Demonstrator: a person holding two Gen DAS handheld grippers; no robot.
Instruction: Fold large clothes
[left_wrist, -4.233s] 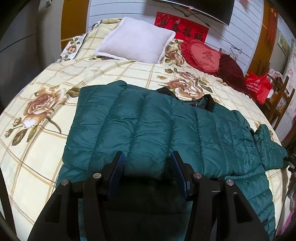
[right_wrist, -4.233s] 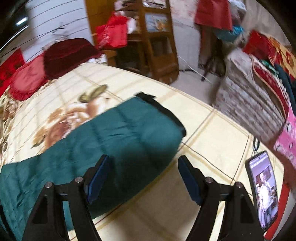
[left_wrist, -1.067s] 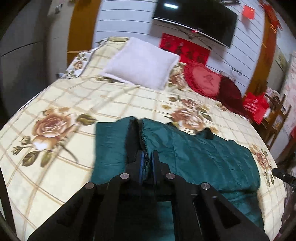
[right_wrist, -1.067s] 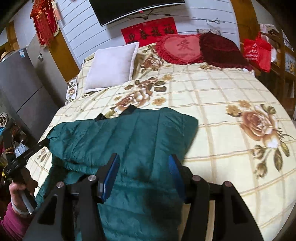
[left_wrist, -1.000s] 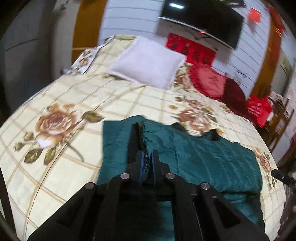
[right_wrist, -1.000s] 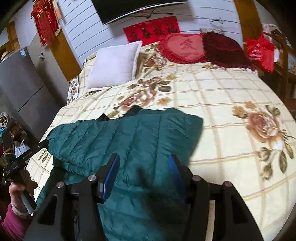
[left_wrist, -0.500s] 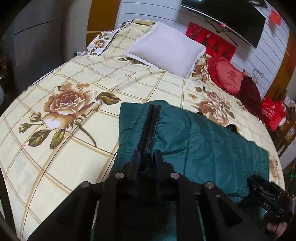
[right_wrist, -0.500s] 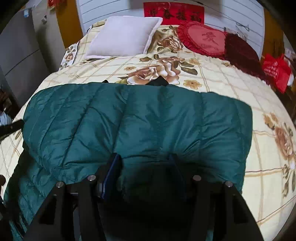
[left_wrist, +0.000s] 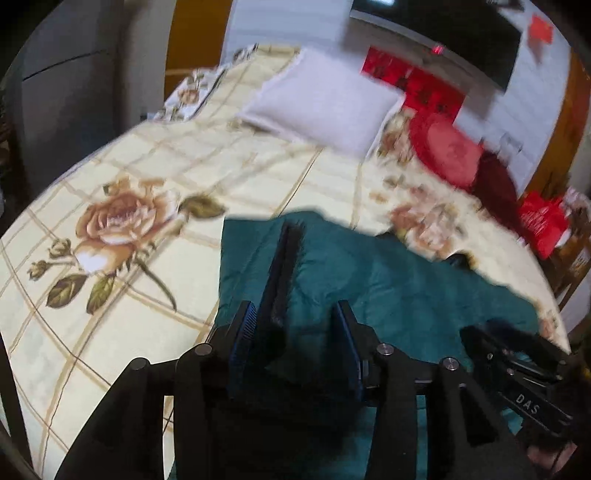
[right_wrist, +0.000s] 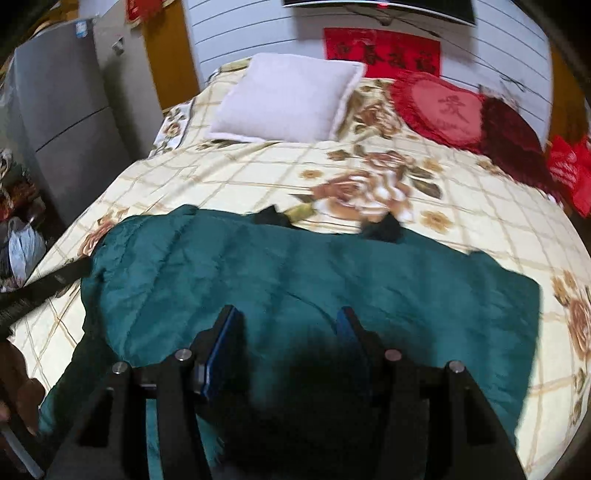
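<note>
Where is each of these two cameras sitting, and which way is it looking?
Left wrist: rides the left claw, whose jaws are opening around a dark strip of the green jacket; looks up the bed toward the white pillow; the right claw shows.
Right wrist: rides the open right claw, facing the same way over the jacket.
Shared: jacket, pillow, red heart cushion.

Both handheld tools are matte black plastic. The left gripper (left_wrist: 295, 325) has angular forked arms, round silver screw heads and ribbed blue pads (left_wrist: 242, 341). The right gripper (right_wrist: 286, 328) matches it, and its body carries white "DAS" lettering.
</note>
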